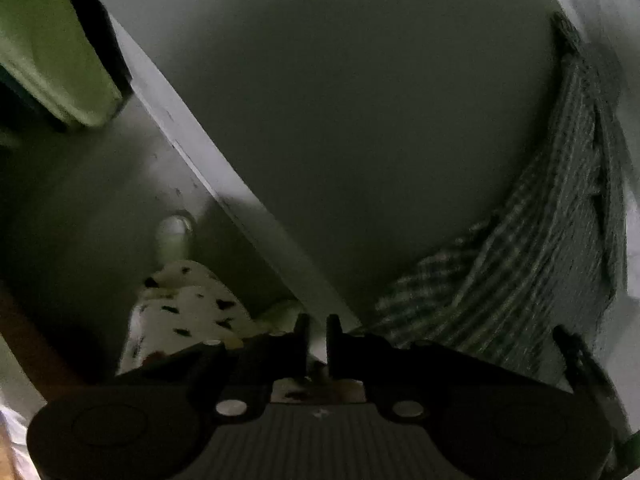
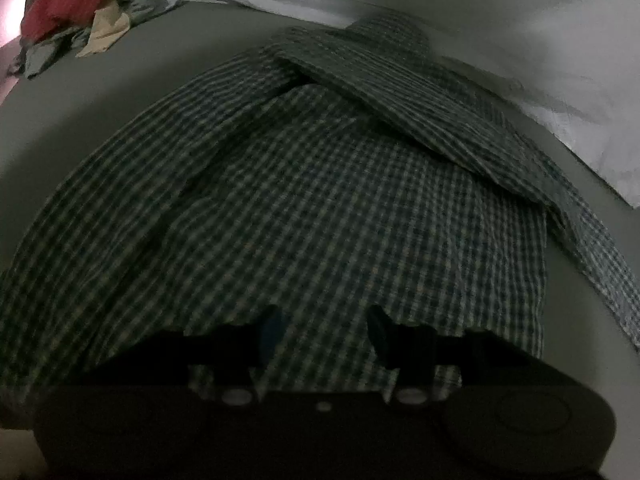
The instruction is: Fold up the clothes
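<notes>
left gripper (image 1: 318,326) nearly closed, a thin gap left between the fingers (image 1: 302,330), nothing visibly pinched; poised at the near edge of the grey surface (image 1: 340,120), just beside the corner of the checked shirt (image 1: 520,272). pointing steeply down. beyond the edge, below, a spotted white cloth (image 1: 188,304) and a pale shoe (image 1: 174,234); up in the far left corner, a green cloth (image 1: 52,52).

right gripper (image 2: 324,328) half parted, fingers (image 2: 270,330) apart over the shirt (image 2: 300,200), no fabric visibly clamped between them. shirt spread flat on the surface (image 2: 100,80), filling most of the right view, one sleeve (image 2: 400,108) folded diagonally across its upper part. behind the shirt, a white sheet (image 2: 540,60); at the far left corner, a heap of clothes (image 2: 76,12), red and tan among them. dim and blurred throughout.
</notes>
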`<state>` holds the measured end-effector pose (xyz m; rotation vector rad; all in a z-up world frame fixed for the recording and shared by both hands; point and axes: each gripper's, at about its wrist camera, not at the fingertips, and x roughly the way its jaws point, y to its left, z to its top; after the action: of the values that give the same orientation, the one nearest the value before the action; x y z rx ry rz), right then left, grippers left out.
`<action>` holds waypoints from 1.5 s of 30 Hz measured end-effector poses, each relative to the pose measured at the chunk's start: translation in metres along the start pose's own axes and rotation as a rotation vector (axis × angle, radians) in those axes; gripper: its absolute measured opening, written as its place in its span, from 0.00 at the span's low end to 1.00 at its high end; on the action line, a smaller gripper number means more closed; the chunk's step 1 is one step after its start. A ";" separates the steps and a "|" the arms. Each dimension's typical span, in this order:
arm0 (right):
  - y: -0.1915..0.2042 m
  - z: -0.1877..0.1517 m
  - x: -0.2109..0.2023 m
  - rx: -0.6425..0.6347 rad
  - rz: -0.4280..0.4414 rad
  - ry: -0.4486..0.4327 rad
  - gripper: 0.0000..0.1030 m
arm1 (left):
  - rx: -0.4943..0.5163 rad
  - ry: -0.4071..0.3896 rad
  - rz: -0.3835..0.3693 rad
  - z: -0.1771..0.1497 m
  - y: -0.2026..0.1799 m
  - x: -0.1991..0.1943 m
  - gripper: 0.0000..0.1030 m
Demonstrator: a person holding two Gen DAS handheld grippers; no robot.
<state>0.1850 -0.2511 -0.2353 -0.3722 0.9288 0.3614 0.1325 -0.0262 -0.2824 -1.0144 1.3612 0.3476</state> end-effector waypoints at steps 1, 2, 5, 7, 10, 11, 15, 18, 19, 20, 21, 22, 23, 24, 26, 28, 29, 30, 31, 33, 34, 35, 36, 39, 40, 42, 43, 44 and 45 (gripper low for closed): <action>-0.004 0.000 0.000 0.022 0.001 0.001 0.50 | -0.010 -0.019 -0.043 -0.001 0.002 -0.008 0.15; -0.010 0.001 0.002 0.048 0.003 0.002 0.50 | -0.018 -0.041 -0.083 -0.002 0.003 -0.016 0.17; -0.031 0.006 0.007 0.124 0.007 0.003 0.53 | 0.013 -0.170 -0.097 -0.003 -0.015 -0.036 0.31; -0.045 0.009 0.010 0.175 0.000 -0.006 0.57 | 0.073 -0.245 -0.079 -0.002 -0.031 -0.049 0.39; -0.084 0.016 0.020 0.365 0.021 -0.030 0.68 | 0.170 -0.327 -0.058 0.003 -0.057 -0.063 0.45; -0.103 0.018 0.026 0.479 0.041 -0.033 0.68 | 0.195 -0.339 -0.050 0.007 -0.065 -0.064 0.47; -0.169 0.018 0.047 0.917 0.119 -0.099 0.70 | 0.302 -0.325 -0.039 0.027 -0.102 -0.065 0.51; -0.206 0.027 0.062 1.093 0.099 -0.150 0.70 | 0.376 -0.296 -0.067 0.055 -0.131 -0.053 0.54; -0.212 0.032 0.066 1.103 0.073 -0.161 0.70 | 0.395 -0.285 -0.075 0.065 -0.140 -0.046 0.54; -0.220 0.039 0.073 1.114 0.050 -0.168 0.70 | 0.410 -0.279 -0.080 0.072 -0.152 -0.037 0.54; -0.226 0.044 0.079 1.127 0.030 -0.172 0.70 | 0.427 -0.276 -0.088 0.082 -0.164 -0.032 0.54; -0.232 0.051 0.087 1.142 0.012 -0.177 0.71 | 0.443 -0.273 -0.095 0.093 -0.175 -0.026 0.54; -0.238 0.057 0.097 1.158 -0.011 -0.172 0.71 | 0.460 -0.269 -0.102 0.103 -0.186 -0.020 0.54; -0.243 0.061 0.106 1.174 -0.043 -0.151 0.71 | 0.476 -0.265 -0.099 0.113 -0.198 -0.014 0.55; -0.249 0.072 0.118 1.219 -0.098 -0.133 0.72 | 0.512 -0.266 -0.092 0.128 -0.220 -0.004 0.55; -0.246 0.090 0.124 1.182 -0.138 -0.115 0.35 | 0.551 -0.282 -0.088 0.142 -0.240 0.005 0.59; -0.245 0.099 0.126 1.160 -0.157 -0.106 0.15 | 0.570 -0.294 -0.089 0.149 -0.249 0.010 0.61; -0.241 0.110 0.126 1.110 -0.188 -0.104 0.11 | 0.580 -0.304 -0.094 0.156 -0.256 0.013 0.62; -0.235 0.124 0.124 1.029 -0.214 -0.126 0.07 | 0.582 -0.307 -0.100 0.163 -0.263 0.016 0.62; -0.227 0.145 0.111 0.904 -0.236 -0.192 0.04 | 0.572 -0.309 -0.127 0.178 -0.271 0.021 0.62; -0.224 0.155 0.100 0.841 -0.237 -0.249 0.03 | 0.565 -0.309 -0.145 0.187 -0.275 0.024 0.62; -0.225 0.160 0.089 0.806 -0.240 -0.301 0.03 | 0.558 -0.310 -0.163 0.195 -0.280 0.026 0.62; -0.227 0.163 0.079 0.776 -0.243 -0.352 0.03 | 0.556 -0.310 -0.187 0.205 -0.285 0.029 0.62; -0.240 0.161 0.056 0.763 -0.322 -0.435 0.03 | 0.552 -0.330 -0.224 0.231 -0.304 0.040 0.67; -0.246 0.157 0.059 0.762 -0.362 -0.422 0.03 | 0.553 -0.339 -0.234 0.239 -0.310 0.043 0.68; -0.260 0.144 0.082 0.766 -0.413 -0.321 0.04 | 0.539 -0.349 -0.254 0.255 -0.324 0.052 0.70; -0.268 0.135 0.098 0.793 -0.423 -0.258 0.07 | 0.533 -0.341 -0.264 0.264 -0.333 0.060 0.70; -0.274 0.127 0.109 0.824 -0.410 -0.219 0.13 | 0.529 -0.332 -0.273 0.272 -0.341 0.067 0.70; -0.279 0.120 0.118 0.860 -0.398 -0.186 0.18 | 0.538 -0.326 -0.270 0.278 -0.350 0.073 0.70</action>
<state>0.4612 -0.4247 -0.2245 0.2675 0.7271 -0.3701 0.5838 -0.0343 -0.2428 -0.6419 0.9323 -0.0601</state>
